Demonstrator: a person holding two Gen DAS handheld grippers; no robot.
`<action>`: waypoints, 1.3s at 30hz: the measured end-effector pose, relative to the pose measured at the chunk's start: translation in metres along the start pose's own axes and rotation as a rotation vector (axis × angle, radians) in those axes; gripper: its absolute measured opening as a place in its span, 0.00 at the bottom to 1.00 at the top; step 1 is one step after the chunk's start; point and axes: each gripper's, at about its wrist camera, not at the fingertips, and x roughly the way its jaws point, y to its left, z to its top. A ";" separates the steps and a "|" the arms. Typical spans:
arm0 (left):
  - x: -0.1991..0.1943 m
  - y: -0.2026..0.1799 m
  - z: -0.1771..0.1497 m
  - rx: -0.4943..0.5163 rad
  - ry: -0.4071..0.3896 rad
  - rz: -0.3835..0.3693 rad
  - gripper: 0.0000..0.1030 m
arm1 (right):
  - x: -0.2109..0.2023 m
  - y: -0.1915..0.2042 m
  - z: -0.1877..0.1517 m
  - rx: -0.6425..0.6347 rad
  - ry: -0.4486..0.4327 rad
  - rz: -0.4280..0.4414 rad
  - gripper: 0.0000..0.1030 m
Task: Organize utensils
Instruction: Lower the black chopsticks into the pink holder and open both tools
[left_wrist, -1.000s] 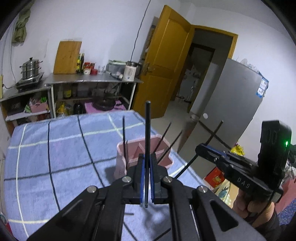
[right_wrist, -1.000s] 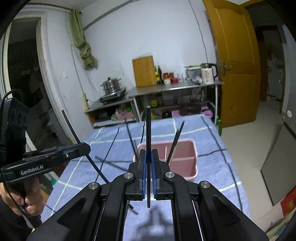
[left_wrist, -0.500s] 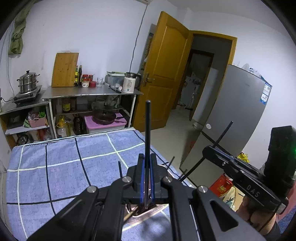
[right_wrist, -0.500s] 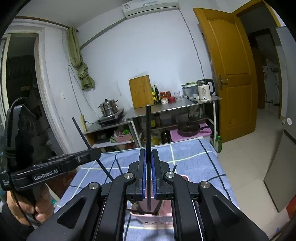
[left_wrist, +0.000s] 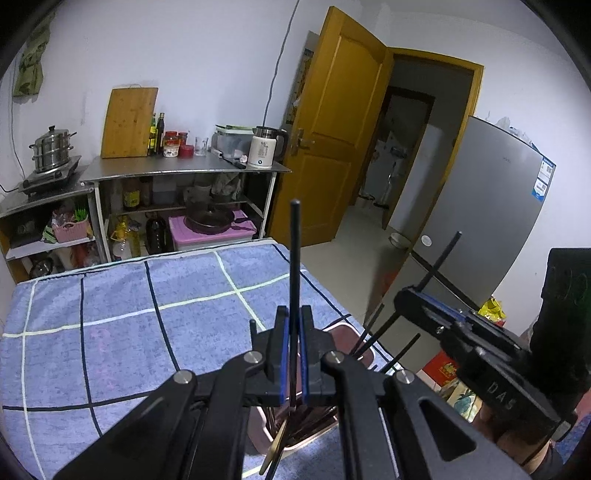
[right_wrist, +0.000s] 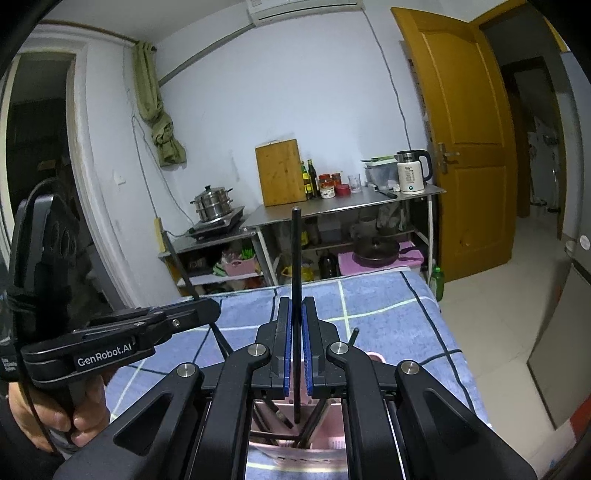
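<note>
My left gripper (left_wrist: 292, 354) is shut on a black chopstick (left_wrist: 294, 258) that stands upright, its lower end over the pink utensil holder (left_wrist: 347, 330). My right gripper (right_wrist: 295, 349) is shut on another black chopstick (right_wrist: 296, 258), also upright, its tip down inside the pink holder (right_wrist: 295, 446). Several dark chopsticks stand in the holder. In the left wrist view the right gripper (left_wrist: 417, 301) shows at right with its chopstick slanting. In the right wrist view the left gripper (right_wrist: 207, 312) shows at left.
The holder stands on a blue checked cloth (left_wrist: 122, 325) near the table's right edge. A metal shelf (right_wrist: 351, 199) with kettle, jars and cutting board stands behind. A fridge (left_wrist: 491, 221) and an open yellow door (left_wrist: 332, 129) are to the right.
Both grippers moved from behind the holder to right above it, each still holding its chopstick. The chopstick ends now reach down into the holder.
</note>
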 end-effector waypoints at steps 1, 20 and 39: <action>0.002 0.000 -0.001 0.000 0.006 0.000 0.05 | 0.002 0.000 -0.002 -0.006 0.006 -0.002 0.05; 0.032 0.005 -0.020 0.026 0.099 0.010 0.07 | 0.040 0.004 -0.042 -0.053 0.154 -0.020 0.05; -0.007 -0.003 -0.014 0.028 0.024 0.004 0.27 | 0.006 0.006 -0.031 -0.048 0.104 -0.056 0.21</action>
